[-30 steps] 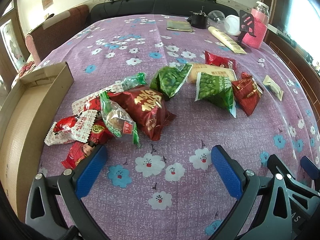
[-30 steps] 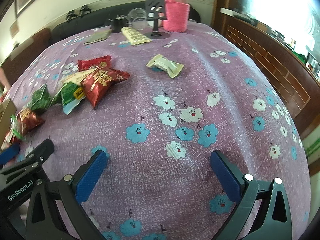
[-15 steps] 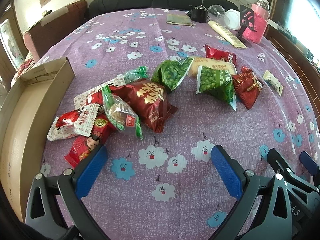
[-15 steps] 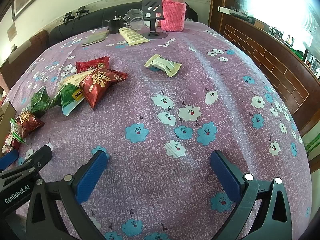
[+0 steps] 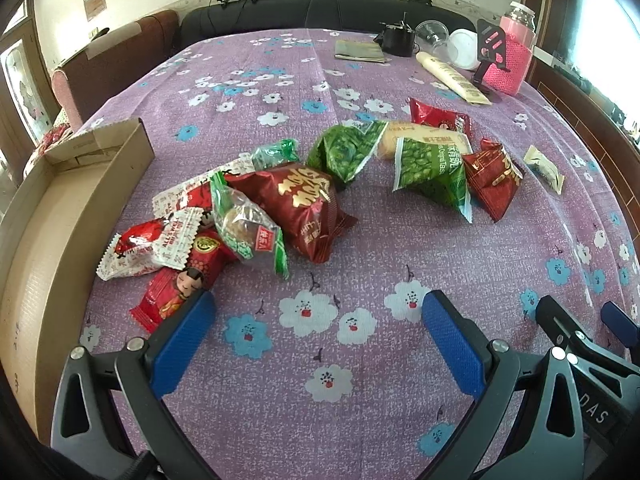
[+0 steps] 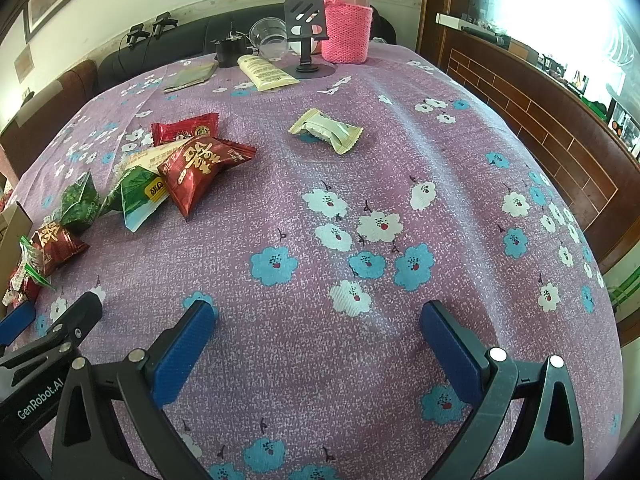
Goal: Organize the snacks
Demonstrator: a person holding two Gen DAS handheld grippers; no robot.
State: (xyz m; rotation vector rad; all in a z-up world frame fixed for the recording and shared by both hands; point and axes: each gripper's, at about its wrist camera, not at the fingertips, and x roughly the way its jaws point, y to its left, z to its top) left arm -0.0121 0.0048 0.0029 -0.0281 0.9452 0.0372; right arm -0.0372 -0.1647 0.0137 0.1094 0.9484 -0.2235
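Note:
A heap of snack packets lies on the purple flowered tablecloth (image 5: pixel 360 240): a dark red bag (image 5: pixel 296 204), green pea bags (image 5: pixel 430 174), a red-and-white candy pack (image 5: pixel 148 246) and a small red packet (image 5: pixel 172 294). An open cardboard box (image 5: pixel 52 220) stands at the left edge. My left gripper (image 5: pixel 316 332) hovers open just in front of the heap, its left finger (image 5: pixel 180 344) close to the small red packet. My right gripper (image 6: pixel 318 340) is open over bare cloth. A pale wrapped snack (image 6: pixel 326 130) lies apart, with a red bag (image 6: pixel 200 168) left of it.
At the far end stand a pink knit-covered flask (image 6: pixel 346 24), a black phone stand (image 6: pixel 306 40), a cream tube (image 6: pixel 266 72), a clear cup (image 6: pixel 270 38) and a flat booklet (image 6: pixel 190 78). A dark sofa backs the table. A wooden wall panel (image 6: pixel 532 120) runs along the right.
Both grippers have drawn back and lifted a little, so the snacks sit slightly farther up in each view. Nothing was grasped or moved on the table.

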